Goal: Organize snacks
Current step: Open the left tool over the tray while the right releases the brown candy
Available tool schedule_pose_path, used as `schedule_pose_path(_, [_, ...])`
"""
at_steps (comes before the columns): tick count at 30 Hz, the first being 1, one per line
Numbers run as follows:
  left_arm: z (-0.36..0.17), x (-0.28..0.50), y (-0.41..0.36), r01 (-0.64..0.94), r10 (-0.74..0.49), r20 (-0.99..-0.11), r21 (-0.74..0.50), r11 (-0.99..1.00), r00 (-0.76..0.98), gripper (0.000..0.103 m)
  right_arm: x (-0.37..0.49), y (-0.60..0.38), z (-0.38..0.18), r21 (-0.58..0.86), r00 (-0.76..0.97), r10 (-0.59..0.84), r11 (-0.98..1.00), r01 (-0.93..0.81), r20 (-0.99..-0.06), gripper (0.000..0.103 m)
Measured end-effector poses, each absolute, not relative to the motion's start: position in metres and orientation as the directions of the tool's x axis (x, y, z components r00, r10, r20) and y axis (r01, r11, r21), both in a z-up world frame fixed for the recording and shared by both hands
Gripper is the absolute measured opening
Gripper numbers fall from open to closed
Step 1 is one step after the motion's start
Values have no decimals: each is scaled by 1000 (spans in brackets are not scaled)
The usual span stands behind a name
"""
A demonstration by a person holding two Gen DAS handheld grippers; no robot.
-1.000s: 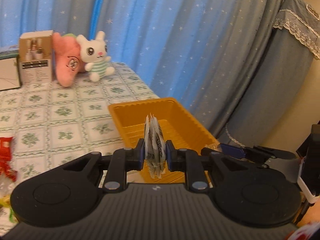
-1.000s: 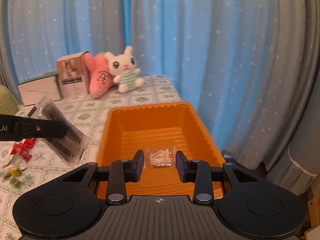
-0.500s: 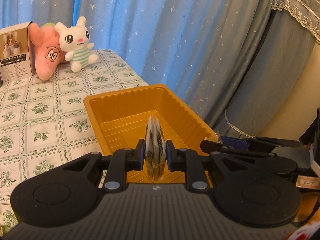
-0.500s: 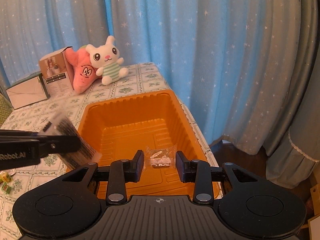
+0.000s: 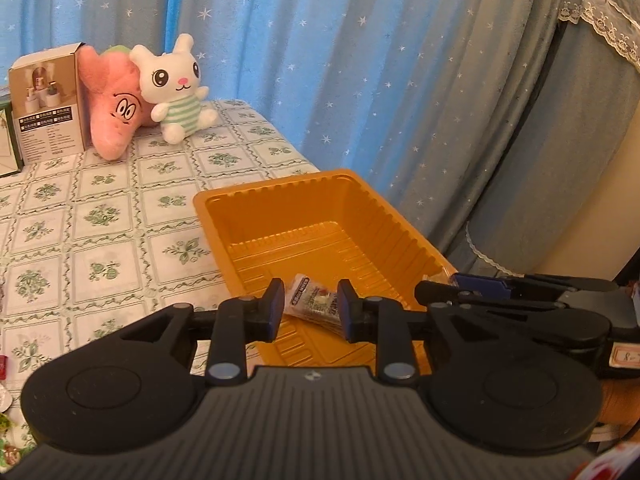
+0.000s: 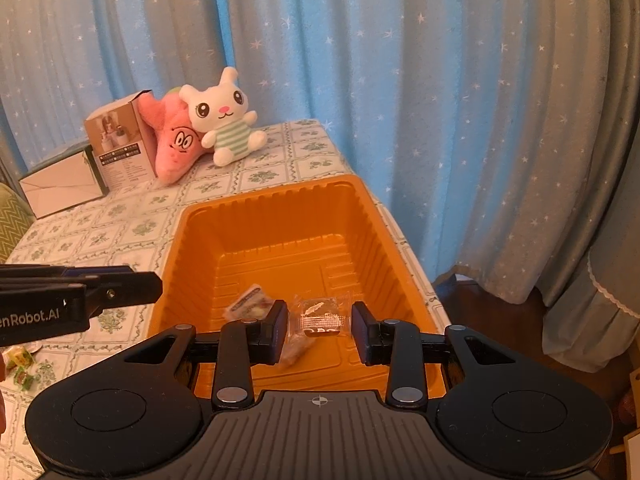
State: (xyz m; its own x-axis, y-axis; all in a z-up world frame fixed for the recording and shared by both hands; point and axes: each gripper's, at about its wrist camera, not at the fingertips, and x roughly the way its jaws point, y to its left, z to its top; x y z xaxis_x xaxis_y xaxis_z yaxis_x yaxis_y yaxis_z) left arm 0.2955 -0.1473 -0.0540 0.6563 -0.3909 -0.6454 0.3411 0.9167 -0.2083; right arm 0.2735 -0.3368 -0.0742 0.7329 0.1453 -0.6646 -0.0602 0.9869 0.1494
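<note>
Two snack packets lie on the ribbed floor of the orange plastic tray [image 6: 256, 240], toward its near end. In the right wrist view a clear wrapped snack [image 6: 320, 317] sits at lower centre of the frame, seen in the gap of the right gripper [image 6: 319, 330], whose jaws stand wide with space on both sides of the packet; whether the pads touch it cannot be told. Just left of it, partly behind the left pad, lies a printed snack packet [image 6: 249, 304], looking blurred.

In the left wrist view that printed packet [image 5: 316, 307] shows at lower centre, lying flat in the tray [image 5: 280, 208] between the spread fingers of the left gripper [image 5: 311, 309]; its jaws are wide and grip nothing. The right gripper [image 5: 516, 292] enters from the right edge of that frame, over the tray's near right corner.

The tray rests on a table under a green floral tablecloth [image 6: 120, 216]. At the upper left of both frames stand a cardboard box [image 6: 120, 136], a pink plush star [image 6: 176, 140] and a white plush bunny [image 6: 224, 120], before a blue star-print curtain [image 6: 360, 60]. A few small wrapped candies [image 6: 20, 364] lie at the left edge.
</note>
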Motion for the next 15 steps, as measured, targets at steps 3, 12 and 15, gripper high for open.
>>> schedule_pose_path(3, [-53,292,-143,338,-386,-647,-204,919,657,25,276,-333,-74,151,728,152,986,-68,-668,35])
schedule_pose_path(12, [-55,278,-129,306,-335,-663,-165,938,669,39,276,-342,-72,236,745,198,970,-57,-637,63])
schedule_pose_path(15, [-56,271,-123,286,-320,-668,-164,944,672,39,272,-343,-68,239,739,191,970,-42,-646,63])
